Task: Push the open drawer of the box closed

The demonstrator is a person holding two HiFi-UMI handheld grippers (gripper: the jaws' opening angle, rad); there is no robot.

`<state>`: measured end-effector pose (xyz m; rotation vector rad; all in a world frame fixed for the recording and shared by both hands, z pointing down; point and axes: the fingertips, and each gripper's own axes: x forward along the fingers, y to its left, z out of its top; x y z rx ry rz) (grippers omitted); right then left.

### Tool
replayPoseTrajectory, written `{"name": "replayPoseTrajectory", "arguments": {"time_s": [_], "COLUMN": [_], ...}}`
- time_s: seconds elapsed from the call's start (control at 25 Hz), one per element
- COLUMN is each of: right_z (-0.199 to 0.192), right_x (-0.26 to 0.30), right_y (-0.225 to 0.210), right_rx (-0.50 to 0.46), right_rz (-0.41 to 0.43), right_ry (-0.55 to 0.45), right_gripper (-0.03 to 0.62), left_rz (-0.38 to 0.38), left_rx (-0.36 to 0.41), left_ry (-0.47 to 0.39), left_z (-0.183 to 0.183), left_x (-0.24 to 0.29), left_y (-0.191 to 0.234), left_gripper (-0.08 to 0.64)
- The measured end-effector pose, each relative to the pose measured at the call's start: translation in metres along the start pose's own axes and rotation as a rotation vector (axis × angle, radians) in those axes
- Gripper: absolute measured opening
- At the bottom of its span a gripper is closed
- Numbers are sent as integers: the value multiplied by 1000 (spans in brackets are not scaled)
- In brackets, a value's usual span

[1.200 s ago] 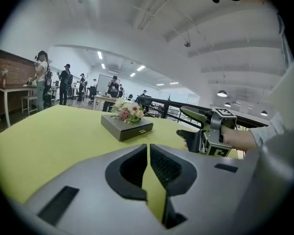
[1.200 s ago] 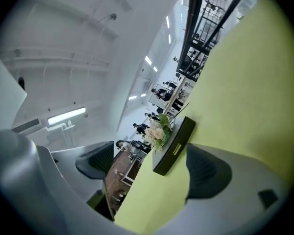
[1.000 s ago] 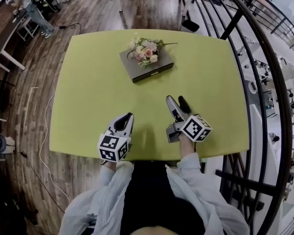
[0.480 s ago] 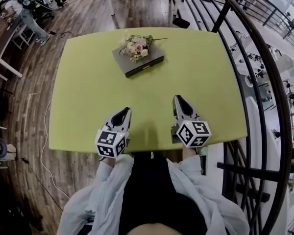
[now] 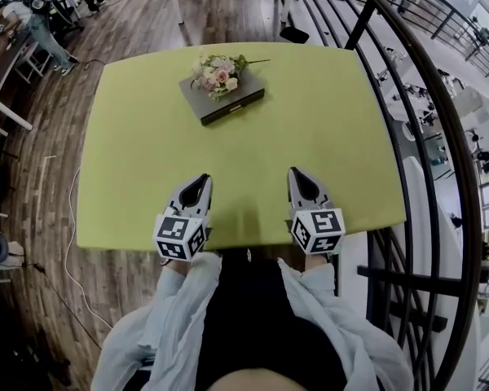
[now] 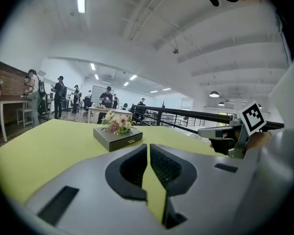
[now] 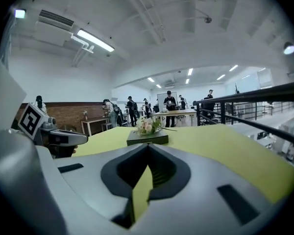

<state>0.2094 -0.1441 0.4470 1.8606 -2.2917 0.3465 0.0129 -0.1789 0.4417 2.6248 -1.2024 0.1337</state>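
Grey plastic tongs come first. The left gripper (image 5: pixel 202 177) and the right gripper (image 5: pixel 294 172) are both at the near edge of the table, one on each side of the person's body and well apart from each other. The left jaws stand together, tips almost touching, w/ nothing btw. them. The right jaws have just been closing and now meet at the tips, also w/ nothing btw. them.

Under them is the smooth yellow-green rectangular table (image 5: pixel 334 129).

At the far side, a bit left of centre, sits the flat dark-grey rectangular box (image 5: pixel 243 98), well apart from both grippers. It is turned at an angle, so the drawer front (image 6: pixel 129 141) w/ its small pale handle faces near and right. How far the drawer stands out I cannot tell; it looks nearly flush.

A bunch of pink and cream flowers (image 5: pixel 214 73) lies on the lid.

My judgement:
- **Box:** it is low and prob. light, and on this smooth top it may slide away instead of letting the drawer go in.
- **Drawer front:** it looks stiff, so closed tips can press on it, approx. at the middle near the handle and straight along the drawer's line.
- **Other gripper:** it could brace the far back wall.
- **Flowers:** they are soft and maybe loose, so better not to touch them.
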Motion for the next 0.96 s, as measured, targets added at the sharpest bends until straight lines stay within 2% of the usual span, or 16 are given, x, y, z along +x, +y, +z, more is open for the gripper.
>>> {"name": "replayPoseTrajectory", "arguments": {"time_s": [0.36, 0.96], "right_z": [3, 5], "right_x": [6, 6], "right_y": [2, 3], "right_rx": [-15, 19], "right_rz": [19, 13], "right_ry": [16, 19], "right_gripper": [5, 5], "left_rz": [-2, -5], "left_rx": [-5, -4], "left_ry": [-5, -4], "left_z": [5, 10], "left_x": [8, 6], "left_y": [3, 4], "left_gripper": [28, 28]}}
